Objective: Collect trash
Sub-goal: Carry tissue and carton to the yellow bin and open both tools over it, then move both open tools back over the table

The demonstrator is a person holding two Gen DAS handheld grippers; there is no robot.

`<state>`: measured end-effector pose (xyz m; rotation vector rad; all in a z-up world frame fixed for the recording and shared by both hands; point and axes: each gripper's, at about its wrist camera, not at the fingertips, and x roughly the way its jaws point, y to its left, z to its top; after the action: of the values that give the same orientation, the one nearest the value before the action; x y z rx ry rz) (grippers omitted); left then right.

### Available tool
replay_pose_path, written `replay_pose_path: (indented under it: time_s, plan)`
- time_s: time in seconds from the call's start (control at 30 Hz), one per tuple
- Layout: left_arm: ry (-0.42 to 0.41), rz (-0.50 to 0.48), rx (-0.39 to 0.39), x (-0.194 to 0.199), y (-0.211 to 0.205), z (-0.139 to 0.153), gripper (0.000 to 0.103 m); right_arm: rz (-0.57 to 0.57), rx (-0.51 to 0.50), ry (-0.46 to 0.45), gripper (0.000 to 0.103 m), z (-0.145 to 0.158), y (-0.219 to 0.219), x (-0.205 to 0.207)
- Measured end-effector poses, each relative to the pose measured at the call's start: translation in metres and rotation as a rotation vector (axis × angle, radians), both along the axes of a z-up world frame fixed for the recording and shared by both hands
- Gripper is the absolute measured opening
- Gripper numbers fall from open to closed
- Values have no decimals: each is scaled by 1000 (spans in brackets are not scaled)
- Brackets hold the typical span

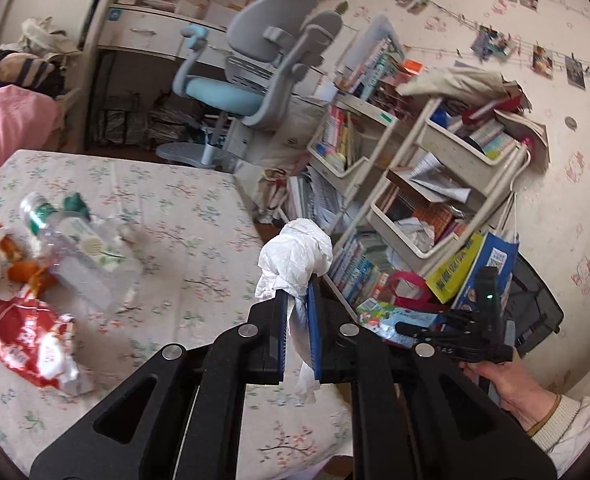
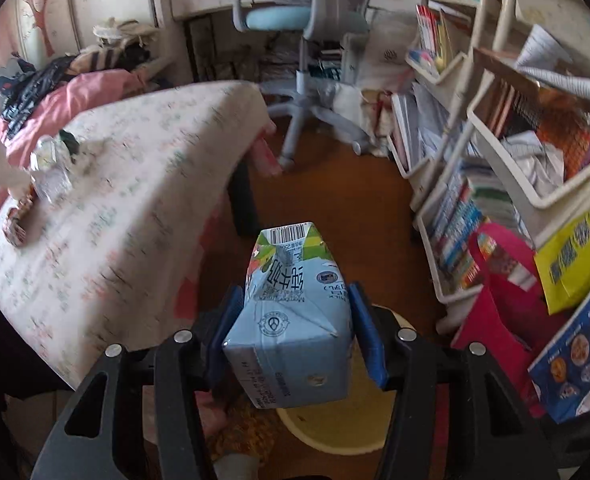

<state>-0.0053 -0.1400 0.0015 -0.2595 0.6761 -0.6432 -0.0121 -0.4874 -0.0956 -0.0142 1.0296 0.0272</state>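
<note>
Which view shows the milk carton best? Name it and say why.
The right wrist view: the milk carton fills the centre, clamped between the right gripper jaws above a yellow bin. The left wrist view shows only a blurred bit of it by that gripper.

My left gripper (image 1: pixel 298 300) pinches a crumpled white tissue (image 1: pixel 295 258) beyond the flowered table's (image 1: pixel 183 216) right edge. Left on that table lie a clear plastic bottle (image 1: pixel 61 236) and a red crumpled wrapper (image 1: pixel 31 346). My right gripper (image 2: pixel 295 312) holds a pale blue milk carton (image 2: pixel 291 320) above a round yellow bin (image 2: pixel 335 428).

Crumpled white tissues (image 1: pixel 295 256): two
Clear plastic bottle (image 1: pixel 61 236): one
Pale-blue milk carton (image 2: pixel 295 316): one
Red-and-white crumpled wrapper (image 1: pixel 31 348): one
Yellow round bin (image 2: pixel 347 420): one
</note>
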Motion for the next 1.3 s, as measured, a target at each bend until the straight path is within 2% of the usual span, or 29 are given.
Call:
replay_pose_path:
  time_s: [0.17,0.2,0.3,0.5,0.53,0.57,0.6,0.63,0.67,0.77,0.9,1.1,1.3]
  plan:
    - [40,-136,18,-6,-91,-18,9,-25,-11,183,54,-48,-21,2]
    - [54,-159,21,-6,-110,-24,9,-35,-30,187,58,-49,-25,2]
    - [101,-209,23,-7,-160,-44,9,-116,-4,112,72,-35,-44,-6]
    - [185,-256,66,-12,-241,-90,10,-329,140,-93,75,5,-96,-27]
    - [199,-266,84,-13,-253,-98,14,-352,157,-123,76,10,-102,-29]
    - [216,-277,106,-12,-264,-104,29,-373,174,-150,76,15,-107,-32]
    - [232,-275,134,-11,-271,-108,56,-389,191,-172,76,19,-111,-34]
    - [241,-257,166,-10,-277,-112,68,-401,207,-191,76,23,-115,-34]
    - [237,-238,184,-12,-280,-114,76,-411,220,-209,76,27,-117,-35]
    - [225,-228,208,-14,-279,-112,79,-411,248,-255,77,35,-119,-35]
    - [177,-184,265,-15,-259,-98,83,-365,257,-283,79,43,-111,-27]
    - [26,-69,402,-22,-217,-55,95,-292,207,-351,86,59,-78,-17]
    - [-91,-3,491,-20,-163,-18,96,-239,174,-417,91,75,-34,1]
